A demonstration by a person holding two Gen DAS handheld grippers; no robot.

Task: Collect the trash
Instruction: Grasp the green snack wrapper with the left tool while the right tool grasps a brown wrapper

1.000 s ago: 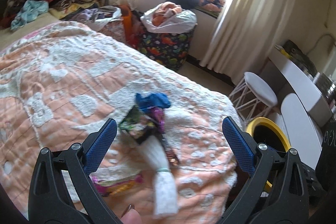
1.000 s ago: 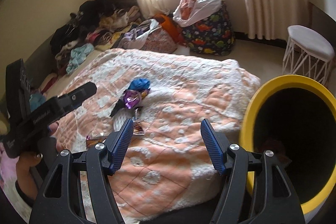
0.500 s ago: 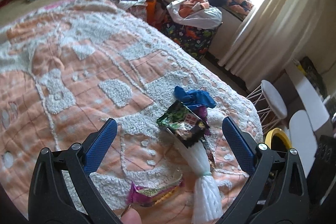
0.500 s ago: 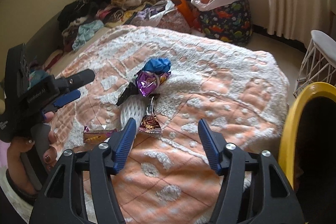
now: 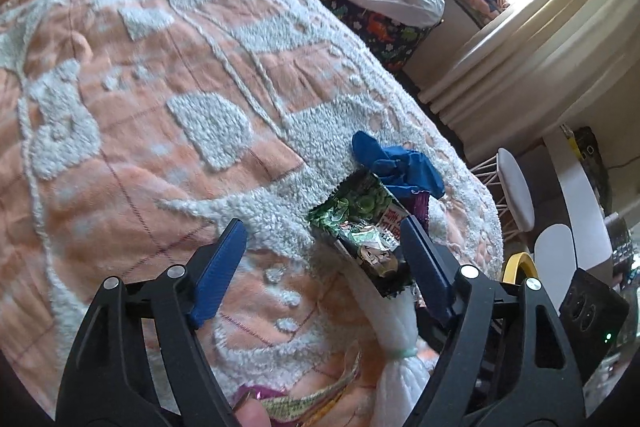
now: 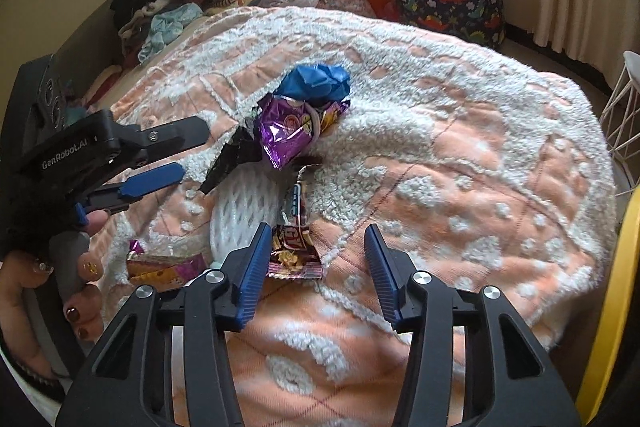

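Reaching step: both grippers, left gripper (image 5: 322, 263) and right gripper (image 6: 316, 267), have jaws open but just narrowing, holding nothing; next, close on a wrapper (image 6: 294, 247) on the bed (image 6: 460, 167).

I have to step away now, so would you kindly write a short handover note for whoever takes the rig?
Left gripper: open, holding nothing, jaws just been closing, with the green wrapper between them, untouched.
Right gripper: open, holding nothing, jaws just been closing over the brown candy wrapper.
Trash on the blanket: blue crumpled wrapper, purple wrapper, white foam sleeve, and a pink and yellow wrapper nearest the hand.
Yellow bin stands off the bed's right edge.
Done: nothing picked up in view.
Left: grip each piece and drop it in the bin.
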